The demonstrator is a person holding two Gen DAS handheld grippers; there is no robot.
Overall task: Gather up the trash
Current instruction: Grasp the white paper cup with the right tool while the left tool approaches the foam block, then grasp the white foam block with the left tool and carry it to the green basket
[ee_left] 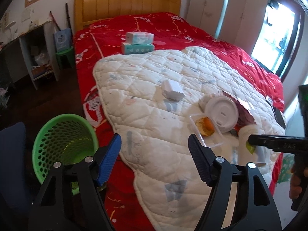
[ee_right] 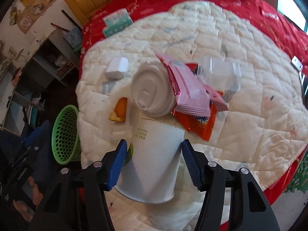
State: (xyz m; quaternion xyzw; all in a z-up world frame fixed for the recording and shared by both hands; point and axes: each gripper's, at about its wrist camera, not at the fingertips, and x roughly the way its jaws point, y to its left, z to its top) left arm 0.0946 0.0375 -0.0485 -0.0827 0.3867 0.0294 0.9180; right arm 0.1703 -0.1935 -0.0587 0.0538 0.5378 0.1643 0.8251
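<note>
My right gripper (ee_right: 154, 152) is shut on a white paper cup (ee_right: 154, 163), held tilted above the white quilt (ee_right: 231, 134). Beyond it lie a white lid (ee_right: 150, 94), pink wrappers (ee_right: 190, 92), an orange wrapper (ee_right: 202, 129), a clear plastic piece (ee_right: 219, 71), and a clear tray with orange food scraps (ee_right: 119, 109). My left gripper (ee_left: 155, 146) is open and empty over the quilt's near edge (ee_left: 154, 115), next to the green mesh bin (ee_left: 63, 144). The lid (ee_left: 221, 113) and food tray (ee_left: 206, 132) lie to its right.
A small white box (ee_left: 172, 90) lies mid-quilt. Two tissue packs (ee_left: 138, 42) sit on the red bedspread (ee_left: 115, 30) near the wooden headboard (ee_left: 125, 2). Shelves (ee_left: 36, 61) and a green stool (ee_left: 65, 55) stand left of the bed. The bin also shows in the right view (ee_right: 65, 134).
</note>
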